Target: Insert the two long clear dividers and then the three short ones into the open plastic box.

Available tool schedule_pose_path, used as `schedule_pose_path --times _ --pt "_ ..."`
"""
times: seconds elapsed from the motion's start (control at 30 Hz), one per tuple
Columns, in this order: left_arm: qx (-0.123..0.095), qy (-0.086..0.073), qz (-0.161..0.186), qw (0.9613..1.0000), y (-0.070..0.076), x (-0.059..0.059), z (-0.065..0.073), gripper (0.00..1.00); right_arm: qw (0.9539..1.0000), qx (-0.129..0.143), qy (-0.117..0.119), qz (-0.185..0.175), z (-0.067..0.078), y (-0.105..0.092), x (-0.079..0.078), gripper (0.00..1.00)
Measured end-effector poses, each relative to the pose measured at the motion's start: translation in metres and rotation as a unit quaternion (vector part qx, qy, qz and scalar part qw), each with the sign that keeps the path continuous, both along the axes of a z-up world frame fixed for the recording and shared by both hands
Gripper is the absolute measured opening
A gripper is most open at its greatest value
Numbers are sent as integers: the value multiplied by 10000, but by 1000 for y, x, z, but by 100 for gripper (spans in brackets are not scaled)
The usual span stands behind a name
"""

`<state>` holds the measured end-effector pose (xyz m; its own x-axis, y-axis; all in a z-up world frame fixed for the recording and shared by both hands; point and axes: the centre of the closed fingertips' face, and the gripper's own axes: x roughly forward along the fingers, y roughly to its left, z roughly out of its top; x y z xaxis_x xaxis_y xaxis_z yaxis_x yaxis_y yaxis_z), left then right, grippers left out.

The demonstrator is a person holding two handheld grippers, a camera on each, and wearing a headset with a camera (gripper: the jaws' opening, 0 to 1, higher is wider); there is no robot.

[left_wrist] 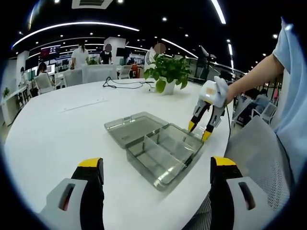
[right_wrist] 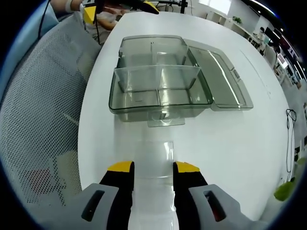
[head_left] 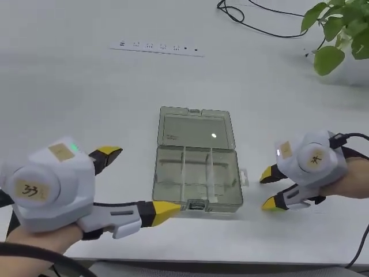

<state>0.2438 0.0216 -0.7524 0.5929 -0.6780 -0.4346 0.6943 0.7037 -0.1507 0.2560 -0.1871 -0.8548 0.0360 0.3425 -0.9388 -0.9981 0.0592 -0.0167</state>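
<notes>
Left tool (head_left: 140,180) wide open, empty; right tool (right_wrist: 153,166) open, clear divider (right_wrist: 156,151) between jaws, lengthwise toward box (right_wrist: 158,103).

White rounded left tool (head_left: 140,180) and right tool (head_left: 268,189) have yellow-tipped black jaws, black cables.

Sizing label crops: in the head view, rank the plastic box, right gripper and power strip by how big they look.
1. plastic box
2. right gripper, though nearness to the camera inflates it
3. power strip
</notes>
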Motion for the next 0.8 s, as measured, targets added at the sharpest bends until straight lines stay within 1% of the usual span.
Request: schedule_pose_path --times 0.07,0.2,0.27,0.4,0.57,0.63,0.7,0.77,0.8 --pt "8 -3 5 10000 1 0 0 94 10000 -13 -19 16 0 0 0 33" --pt "-15 20 61 10000 4 0 -1 93 10000 15 -30 -62 3 -1 1 32" --pt "-18 33 76 10000 5 0 -2 93 9999 54 -53 -73 6 0 1 32" --pt "-24 60 58 10000 4 -1 -4 92 9999 93 -97 -82 10 -1 0 32" --pt "-92 97 28 9999 0 -1 -4 92 9997 125 -156 -155 13 -3 0 32" --pt "-165 154 26 9997 -3 0 -4 91 9995 177 -202 -179 17 -3 1 32" --pt "-279 290 24 9992 -6 0 -6 90 9991 228 -322 -170 23 -3 3 32" --pt "-333 349 36 9988 -9 1 -7 90 9986 278 -420 -164 30 -1 4 32" --pt "-388 419 38 9984 -12 1 -7 89 9982 295 -503 -137 34 -1 5 32"
